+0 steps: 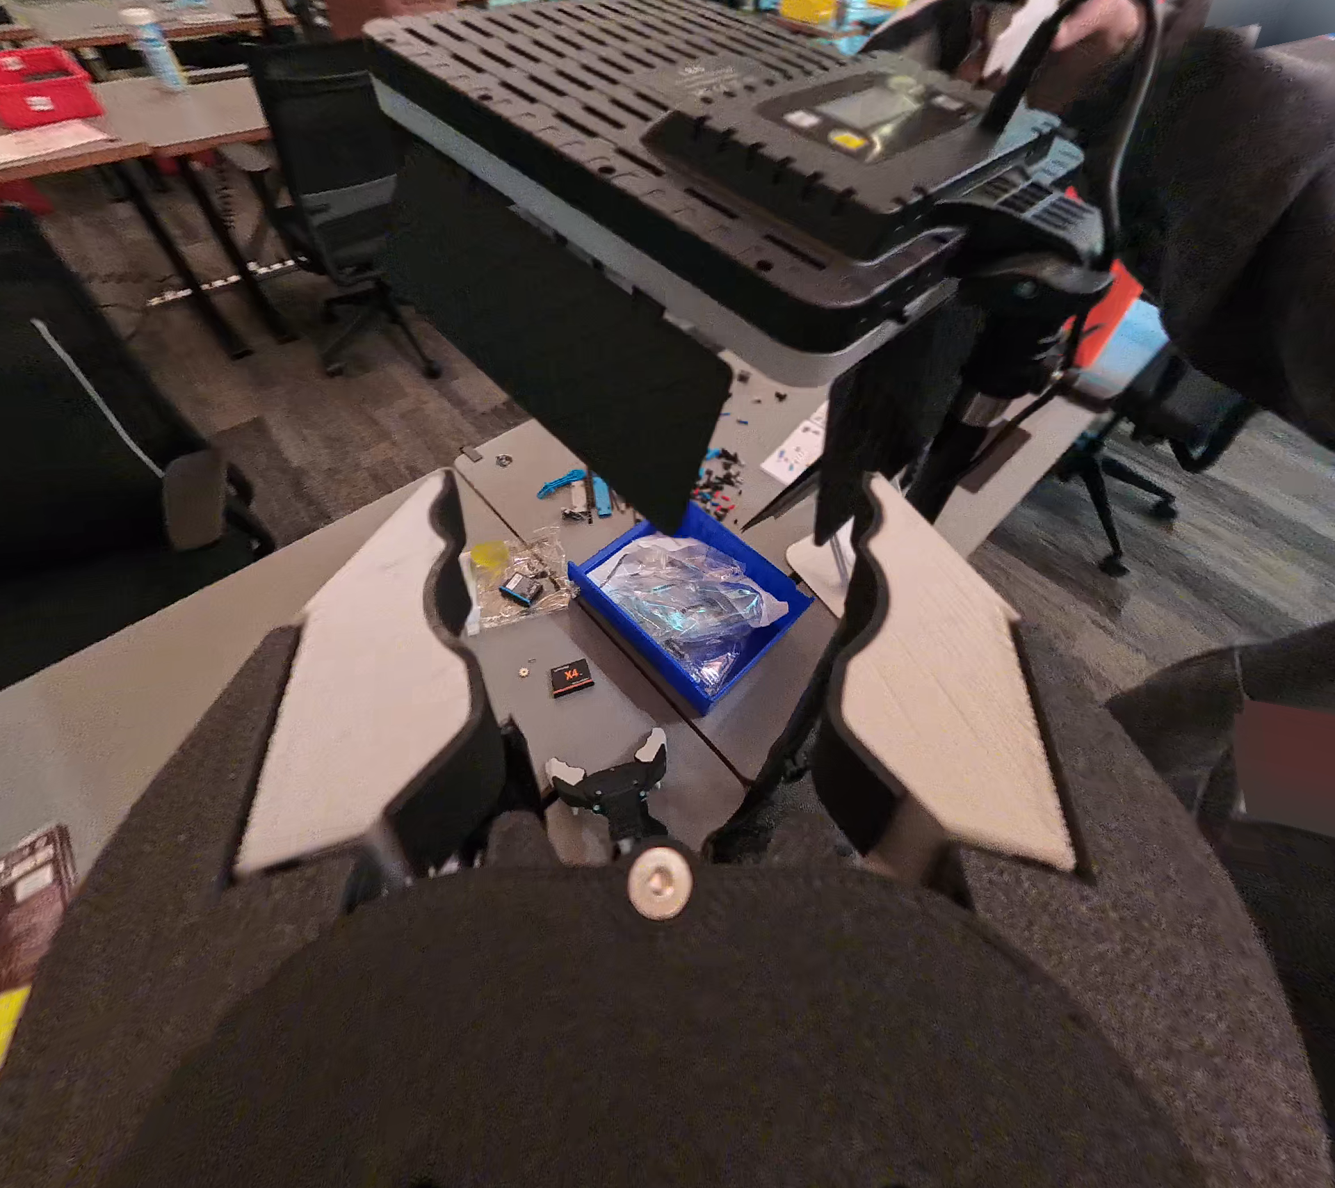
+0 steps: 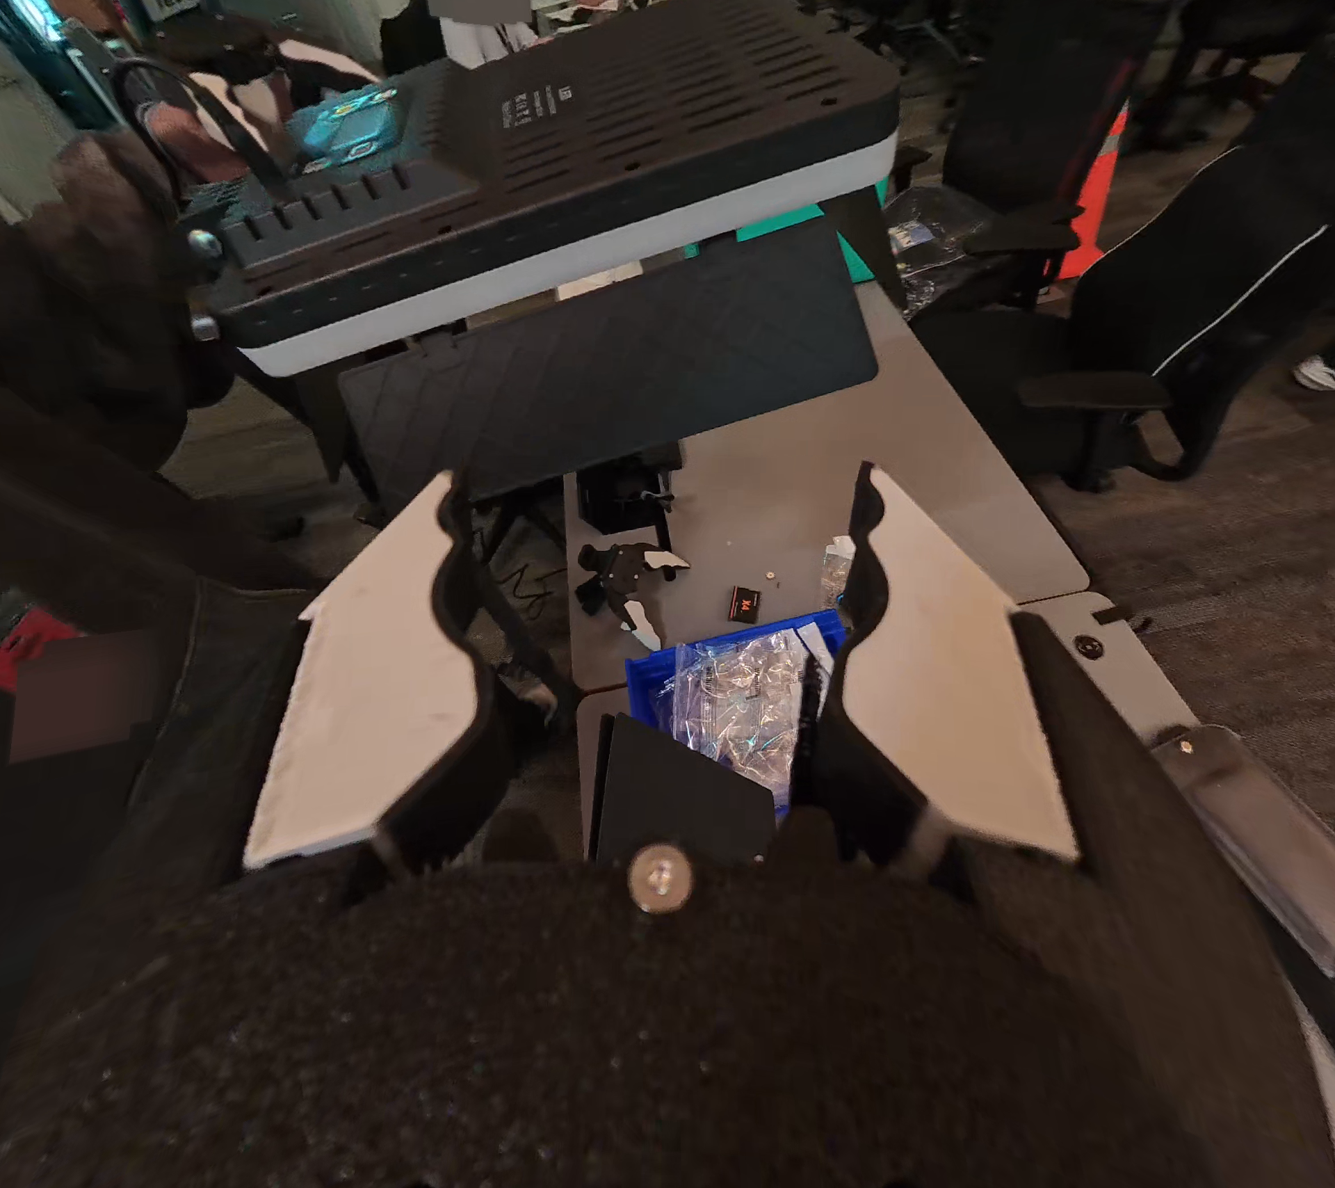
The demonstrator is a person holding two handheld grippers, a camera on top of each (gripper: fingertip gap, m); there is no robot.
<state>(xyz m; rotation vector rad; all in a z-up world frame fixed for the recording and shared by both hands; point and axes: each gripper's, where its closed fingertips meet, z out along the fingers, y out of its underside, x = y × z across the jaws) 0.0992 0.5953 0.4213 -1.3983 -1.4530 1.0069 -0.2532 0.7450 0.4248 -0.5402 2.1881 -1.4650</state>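
My left gripper [image 1: 654, 564] hangs with jaws spread wide, nothing between them. Its fingers [image 1: 376, 669] frame the grey desk [image 1: 108, 712] below. Straight under the gap lies a blue bin [image 1: 711, 669] stuffed with clear plastic bags [image 1: 686, 597]. Just left of the bin: a small black card [image 1: 572, 678] with orange marking, a tiny gear [image 1: 525, 672], and a clear packet [image 1: 524, 575] holding a yellow piece. Nearer the wrist sits a black-and-white clamp part [image 1: 614, 781].

My right gripper [image 2: 654, 564] is likewise gaping and empty. Under it I see the same bin [image 2: 650, 676], bags [image 2: 744, 683] inside, with a black panel [image 2: 679, 799] leaning at its near edge. The clamp part [image 2: 628, 575] and card [image 2: 744, 604] lie beyond the bin on the desk [image 2: 939, 503].

Above the desk a large black slotted device [image 1: 614, 141] with a white lower band and a small screen panel [image 1: 867, 116] sits raised and tilted; a black flap [image 1: 563, 344] hangs beneath it. From the right view the device [image 2: 578, 156] and flap [image 2: 614, 358] fill the upper middle. I cannot tell what supports it.

Office chairs [image 2: 1156, 358] and an orange cone [image 2: 1094, 199] stand on the floor beyond.
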